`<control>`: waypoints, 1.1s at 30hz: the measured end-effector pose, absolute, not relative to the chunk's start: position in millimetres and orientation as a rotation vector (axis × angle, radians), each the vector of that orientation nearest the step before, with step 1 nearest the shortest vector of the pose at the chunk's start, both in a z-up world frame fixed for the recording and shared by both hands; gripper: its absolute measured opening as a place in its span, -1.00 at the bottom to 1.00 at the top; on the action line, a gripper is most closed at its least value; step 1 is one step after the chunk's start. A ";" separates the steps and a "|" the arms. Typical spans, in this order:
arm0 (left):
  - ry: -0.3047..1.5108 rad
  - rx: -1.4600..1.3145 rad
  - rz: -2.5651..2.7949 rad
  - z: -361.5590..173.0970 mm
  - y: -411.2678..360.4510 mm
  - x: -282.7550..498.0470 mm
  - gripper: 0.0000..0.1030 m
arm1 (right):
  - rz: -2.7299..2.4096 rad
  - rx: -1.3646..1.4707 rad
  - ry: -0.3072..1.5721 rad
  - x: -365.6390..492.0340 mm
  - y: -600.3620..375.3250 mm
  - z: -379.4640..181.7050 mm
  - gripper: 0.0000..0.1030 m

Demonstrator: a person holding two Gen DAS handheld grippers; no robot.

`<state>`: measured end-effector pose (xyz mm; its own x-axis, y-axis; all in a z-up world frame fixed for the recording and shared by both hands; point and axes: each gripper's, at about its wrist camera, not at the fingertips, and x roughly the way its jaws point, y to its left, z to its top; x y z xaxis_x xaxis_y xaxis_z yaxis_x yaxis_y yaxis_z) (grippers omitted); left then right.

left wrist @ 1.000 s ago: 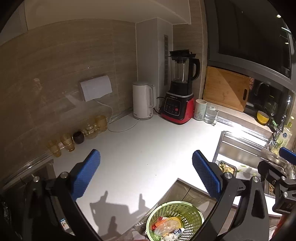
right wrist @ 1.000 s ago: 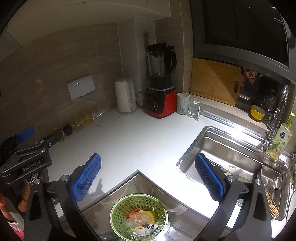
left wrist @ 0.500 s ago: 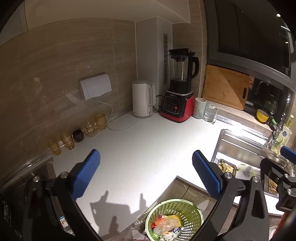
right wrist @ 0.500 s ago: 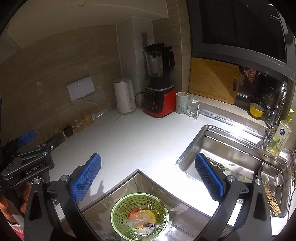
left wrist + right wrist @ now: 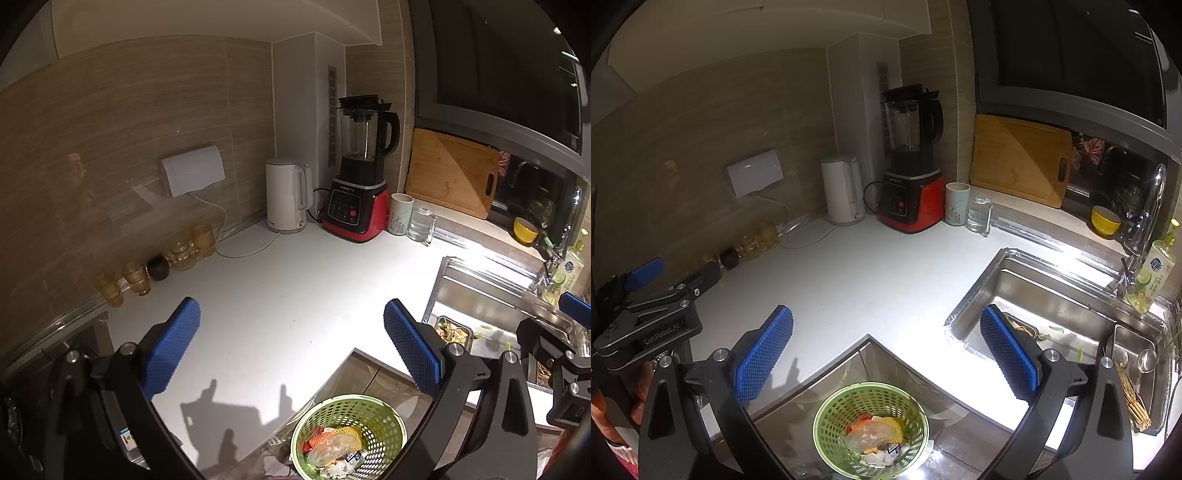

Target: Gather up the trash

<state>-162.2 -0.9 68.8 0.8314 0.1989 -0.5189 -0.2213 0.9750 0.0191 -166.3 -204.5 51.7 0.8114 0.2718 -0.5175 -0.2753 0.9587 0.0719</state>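
Nearest the cameras, both tongs hang above the inner corner of the L-shaped white tabletop (image 5: 886, 273), tilted downward. The left tongs (image 5: 291, 349) are spread wide with nothing between the blue pads (image 5: 168, 354). The right tongs (image 5: 886, 350) are spread just as wide and also hold nothing. In the right wrist view the left tongs appear at the far left edge, gripped by a hand (image 5: 639, 398) low in the frame.

Below and between the fingers, a green perforated basket (image 5: 827, 428) stands on the floor in the corner recess. The trash (image 5: 873, 437) lies inside it: a clear plastic wrapper, orange and yellow scraps, and crumpled white paper.

Farther right, the steel sink (image 5: 1071, 295) holds a small metal tray (image 5: 452, 332) of food scraps and loose green bits. A soap bottle (image 5: 1154, 271) stands by the tap (image 5: 1145, 221).

Against the back wall stand a white kettle (image 5: 286, 195), a red and black blender (image 5: 360, 173), a mug (image 5: 399, 214), a glass jug (image 5: 421, 223) and a leaning wooden cutting board (image 5: 452, 177). Amber glasses (image 5: 138, 271) line the left wall.
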 end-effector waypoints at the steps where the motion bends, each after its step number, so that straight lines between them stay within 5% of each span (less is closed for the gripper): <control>1: 0.545 -0.042 0.223 68.8 -0.8 -162.3 0.85 | 0.294 -0.007 0.552 -166.3 -204.0 51.5 0.95; 33: 0.549 -0.047 0.223 67.7 4.9 -163.8 0.85 | 0.295 -0.016 0.556 -169.9 -198.4 48.5 0.96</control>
